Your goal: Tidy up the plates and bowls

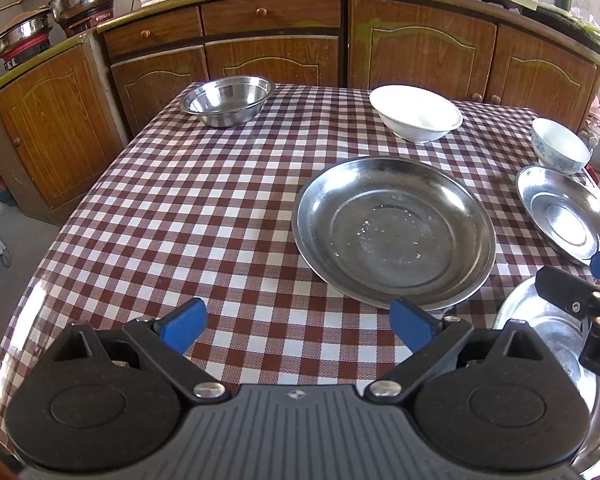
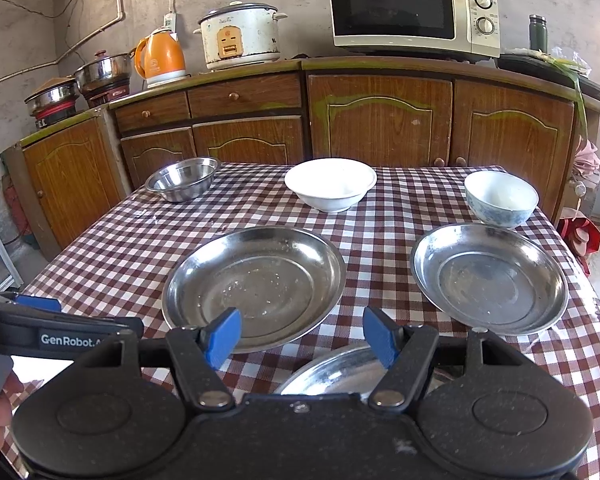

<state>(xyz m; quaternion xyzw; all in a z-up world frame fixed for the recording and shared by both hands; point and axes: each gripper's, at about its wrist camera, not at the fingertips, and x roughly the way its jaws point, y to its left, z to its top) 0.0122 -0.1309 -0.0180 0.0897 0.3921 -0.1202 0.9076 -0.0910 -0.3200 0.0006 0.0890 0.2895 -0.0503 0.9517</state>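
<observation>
Plates and bowls sat spread over a table (image 2: pixel 112 248) covered in a red and white checked cloth. A large steel plate (image 2: pixel 256 286) lay near the middle, and a smaller steel plate (image 2: pixel 488 278) lay to its right, well apart from it. A third steel plate (image 2: pixel 336 372) rested at the near edge, partly hidden under the right gripper (image 2: pixel 300 338). Along the far side stood a steel bowl (image 2: pixel 182 179) at the left, a white bowl (image 2: pixel 331 184) in the middle, and a blue-patterned bowl (image 2: pixel 500 199) at the right, just behind the smaller plate. The right gripper hovered with its blue pads spread and nothing between them. The left gripper (image 1: pixel 298 326) hung over bare cloth beside the large plate, its pads likewise spread wide and empty. Wooden cabinets (image 2: pixel 380 120) lined the wall behind
</observation>
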